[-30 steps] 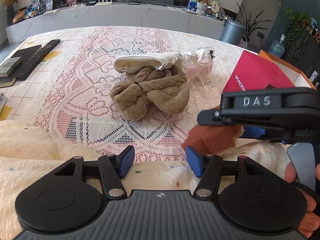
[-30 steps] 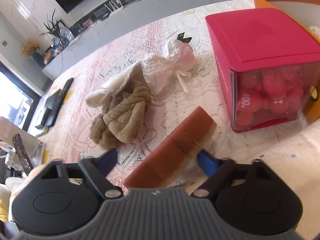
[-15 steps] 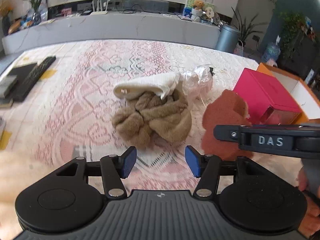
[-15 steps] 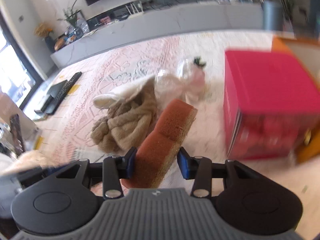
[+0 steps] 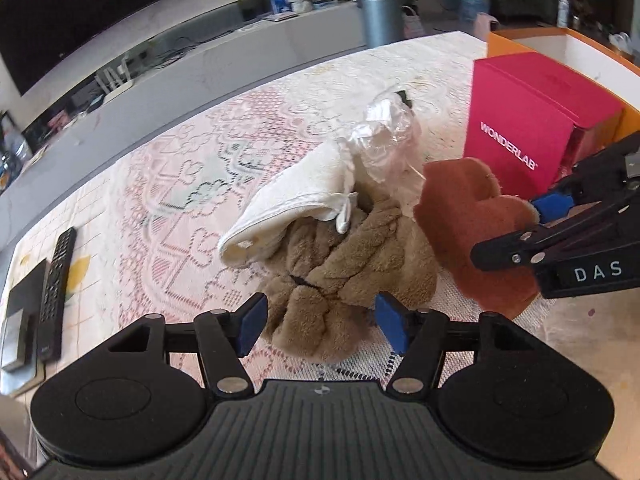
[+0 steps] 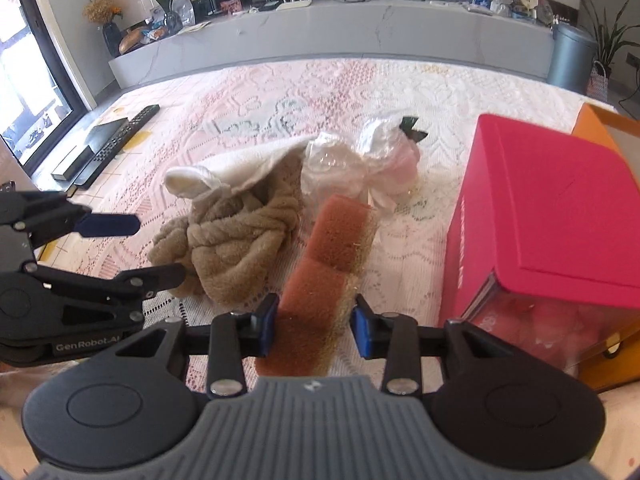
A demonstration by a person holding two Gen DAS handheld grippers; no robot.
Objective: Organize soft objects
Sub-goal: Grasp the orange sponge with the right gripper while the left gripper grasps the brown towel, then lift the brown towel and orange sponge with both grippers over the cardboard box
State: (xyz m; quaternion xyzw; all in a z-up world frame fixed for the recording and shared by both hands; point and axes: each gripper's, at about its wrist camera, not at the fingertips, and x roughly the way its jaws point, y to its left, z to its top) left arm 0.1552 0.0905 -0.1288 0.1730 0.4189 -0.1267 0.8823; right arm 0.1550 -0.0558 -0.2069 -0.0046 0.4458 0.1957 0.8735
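Note:
My right gripper [image 6: 314,330] is shut on a rust-brown sponge [image 6: 326,276] and holds it above the lace cloth; the sponge also shows in the left wrist view [image 5: 476,236]. A tan knotted towel [image 5: 344,276] lies mid-table with a cream cloth [image 5: 296,208] draped over its far side and a crumpled clear plastic bag [image 5: 390,140] behind it. My left gripper [image 5: 320,328] is open and empty, its jaws straddling the near edge of the tan towel [image 6: 236,248]. The left gripper shows in the right wrist view [image 6: 136,248], left of the towel.
A pink Wonderlab box [image 5: 532,128] stands at the right, with an orange box [image 5: 560,40] behind it. Two remote controls [image 5: 56,284] lie at the left edge. The pink box [image 6: 560,208] sits close beside the sponge.
My right gripper has shut on the sponge and lifted it off the table. My left gripper has moved forward to the tan towel and stays open.

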